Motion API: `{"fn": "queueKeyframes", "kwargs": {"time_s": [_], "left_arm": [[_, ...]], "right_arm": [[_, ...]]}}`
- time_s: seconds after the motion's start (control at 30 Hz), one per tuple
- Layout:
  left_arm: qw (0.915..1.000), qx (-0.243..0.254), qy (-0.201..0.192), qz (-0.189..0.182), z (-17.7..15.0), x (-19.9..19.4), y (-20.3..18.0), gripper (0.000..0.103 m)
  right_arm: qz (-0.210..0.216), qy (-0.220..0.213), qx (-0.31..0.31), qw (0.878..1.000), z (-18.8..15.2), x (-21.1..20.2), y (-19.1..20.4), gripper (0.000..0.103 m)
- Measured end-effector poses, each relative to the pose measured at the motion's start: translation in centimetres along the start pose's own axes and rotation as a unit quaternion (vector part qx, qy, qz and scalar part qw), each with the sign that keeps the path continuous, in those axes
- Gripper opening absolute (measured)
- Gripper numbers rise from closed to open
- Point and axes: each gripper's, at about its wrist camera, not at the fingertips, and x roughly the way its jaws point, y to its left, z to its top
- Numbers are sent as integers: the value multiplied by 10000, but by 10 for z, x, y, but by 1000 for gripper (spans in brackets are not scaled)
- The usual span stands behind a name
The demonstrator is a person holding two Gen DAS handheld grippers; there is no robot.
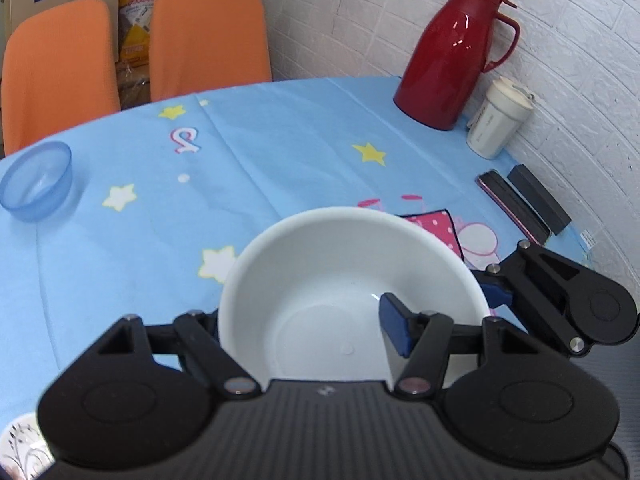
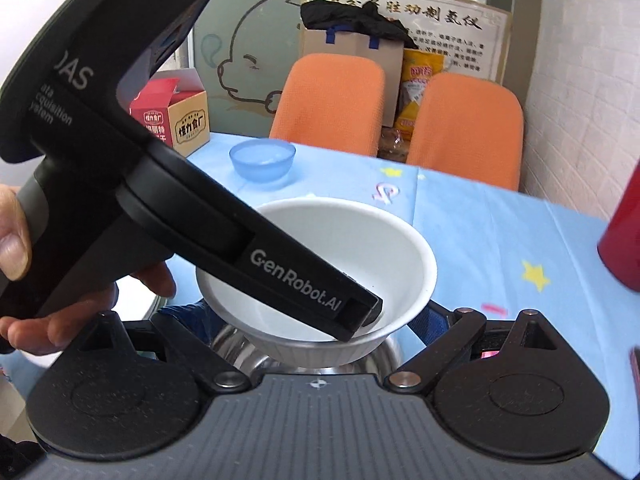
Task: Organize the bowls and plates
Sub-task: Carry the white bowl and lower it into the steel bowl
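A white bowl [image 1: 344,280] fills the left wrist view; it also shows in the right wrist view [image 2: 360,248]. My left gripper [image 1: 304,332] is shut on its near rim, with one blue pad [image 1: 394,326] inside the bowl and the other finger hidden outside it. The bowl hangs just above a steel bowl [image 2: 236,344]. My right gripper [image 2: 316,320] spans that steel bowl, fingertips hidden under the white bowl. A small blue translucent bowl [image 1: 36,182] sits at the far left, also in the right wrist view [image 2: 262,160]. A patterned plate edge [image 1: 22,446] shows bottom left.
A red thermos jug [image 1: 448,56], a white cup [image 1: 498,118] and two dark flat boxes [image 1: 524,204] stand by the brick wall on the right. Two orange chairs [image 1: 132,44] stand behind the blue tablecloth [image 1: 280,148]. A red carton [image 2: 172,116] sits far left.
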Motion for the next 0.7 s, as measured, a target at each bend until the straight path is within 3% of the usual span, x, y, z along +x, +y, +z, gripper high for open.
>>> {"fn": "queueKeyframes", "kwargs": {"time_s": [0.17,0.37,0.7], "left_arm": [[9999,135,9,106,-26,-1,-11,62],[9991,269,50,338,-28,12,-6,62],[9992,320,63,227,-32,20,1,66]], "right_arm": [[17,-70,309,9995,-22,-7,10,82],[-113,-41,257,9996,-31,7,11,82],[10,142,199,9997,-39,14,11,83]]}}
